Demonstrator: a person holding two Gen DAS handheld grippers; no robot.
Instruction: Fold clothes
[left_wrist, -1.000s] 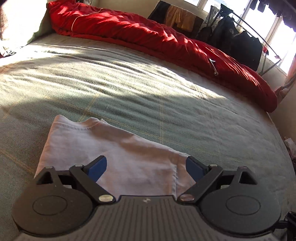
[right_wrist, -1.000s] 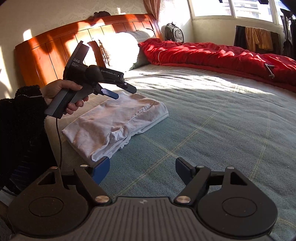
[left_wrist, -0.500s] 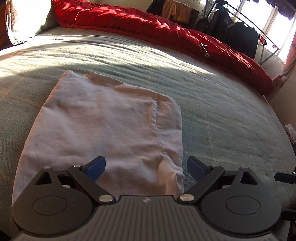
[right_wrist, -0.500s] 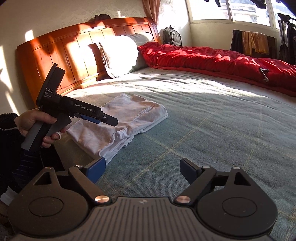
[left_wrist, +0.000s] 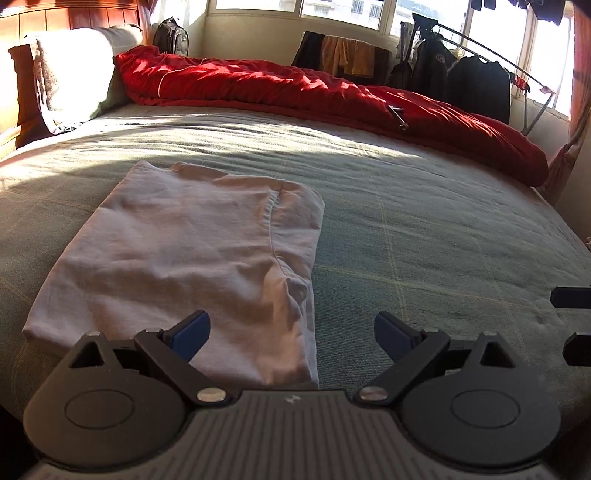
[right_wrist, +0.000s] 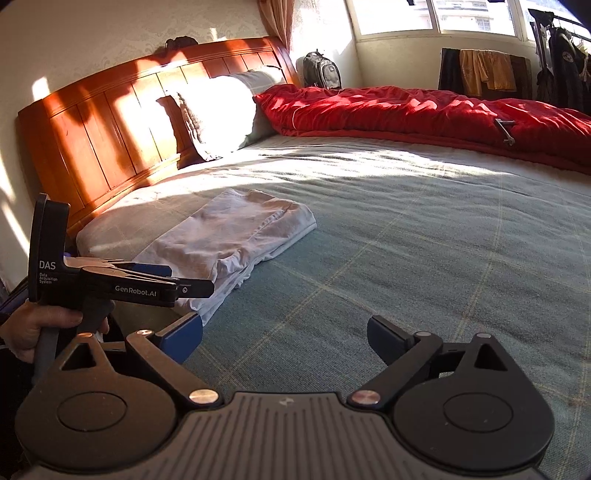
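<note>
shirt: white folded garment (left_wrist: 192, 258) lying flat on the green bedspread (left_wrist: 424, 236), on the headboard side of the bed. Looks already folded into a rectangle, with some loose layers bunched at the near corner.
long axis: runs pretty much away from the left claw (left_wrist: 291, 334), near short edge right under its fingers, far edge pointing at the red duvet (left_wrist: 314, 92).
left claw: spread wide, nothing in it. One blue pad (left_wrist: 190, 334) hangs over the cloth, the other over bare bedspread, so the shirt's right edge falls between them. No contact that I can see.
right claw: (right_wrist: 284, 338) jaws opening, nothing between them, just bedspread. The shirt sits off to its left and further out, so the left one is clearly nearer.
next move guess: if another fold is coming, the left takes that near edge and the right has to swing over.
around: pillow (right_wrist: 218, 110) and wooden headboard (right_wrist: 110, 122) beyond the shirt, backpack (right_wrist: 320, 70) in the corner, clothes rack (left_wrist: 465, 74) by the window.
in the way: nothing really, open bedspread all round.
</note>
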